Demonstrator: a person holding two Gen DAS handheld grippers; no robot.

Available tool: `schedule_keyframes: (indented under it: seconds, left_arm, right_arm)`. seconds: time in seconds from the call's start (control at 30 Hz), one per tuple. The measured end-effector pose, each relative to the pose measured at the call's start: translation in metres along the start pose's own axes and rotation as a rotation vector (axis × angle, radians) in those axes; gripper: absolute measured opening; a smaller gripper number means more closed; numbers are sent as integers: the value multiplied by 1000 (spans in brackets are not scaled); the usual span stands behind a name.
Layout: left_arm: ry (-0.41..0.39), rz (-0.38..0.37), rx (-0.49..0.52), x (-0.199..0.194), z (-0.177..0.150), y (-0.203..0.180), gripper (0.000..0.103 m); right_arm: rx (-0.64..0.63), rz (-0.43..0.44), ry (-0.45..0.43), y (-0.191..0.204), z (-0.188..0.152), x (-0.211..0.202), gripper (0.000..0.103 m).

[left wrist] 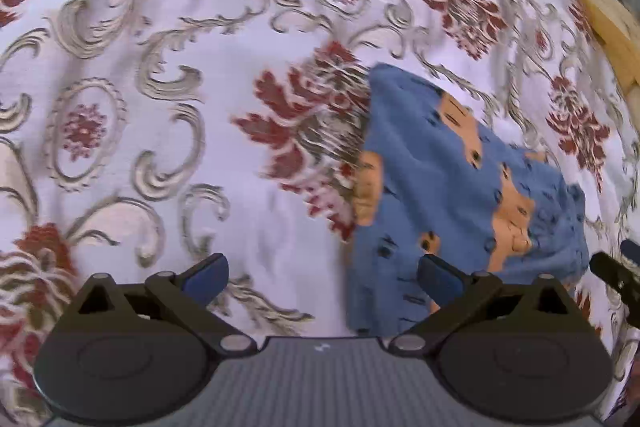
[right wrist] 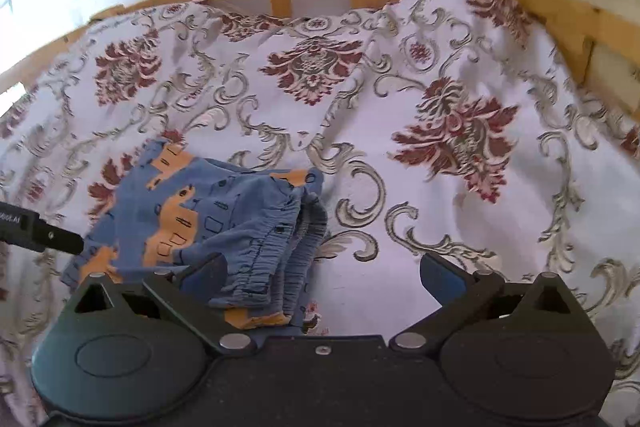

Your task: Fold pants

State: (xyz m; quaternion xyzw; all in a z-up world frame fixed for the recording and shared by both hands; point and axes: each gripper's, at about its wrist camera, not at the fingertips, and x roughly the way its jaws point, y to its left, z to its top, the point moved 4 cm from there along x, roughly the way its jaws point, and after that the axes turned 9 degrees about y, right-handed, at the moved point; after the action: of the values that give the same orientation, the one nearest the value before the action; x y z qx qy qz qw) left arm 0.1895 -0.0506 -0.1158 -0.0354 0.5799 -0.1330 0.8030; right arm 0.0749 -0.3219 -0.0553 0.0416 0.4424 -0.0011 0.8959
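We see both 2-finger black grippers with blue pads held spread and empty above a bed covered in a white spread with red and grey damask flowers (right wrist: 400,131). The small blue pants with orange vehicle print (right wrist: 208,223) lie folded into a compact bundle on this spread, ahead and to the right of the left gripper (left wrist: 322,281) and ahead and to the left of the right gripper (right wrist: 322,281), whose left finger overlaps the gathered waistband; we judge the right one nearer.
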Motion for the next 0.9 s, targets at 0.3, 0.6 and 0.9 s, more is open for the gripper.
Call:
schedule_keyframes:
  seconds: [0.3, 0.6, 0.9]
  left_arm:
    - [42, -20, 220, -1, 30, -11, 103]
    - [-157, -63, 150, 39, 87, -27, 103]
    - [-181, -22, 156, 55, 100, -17, 103]
  right_arm:
    - [15, -59, -67, -9, 13, 6, 102]
    - [-27, -140, -64, -11, 27, 53, 102]
    - [-32, -165, -94, -15, 30, 49, 102]
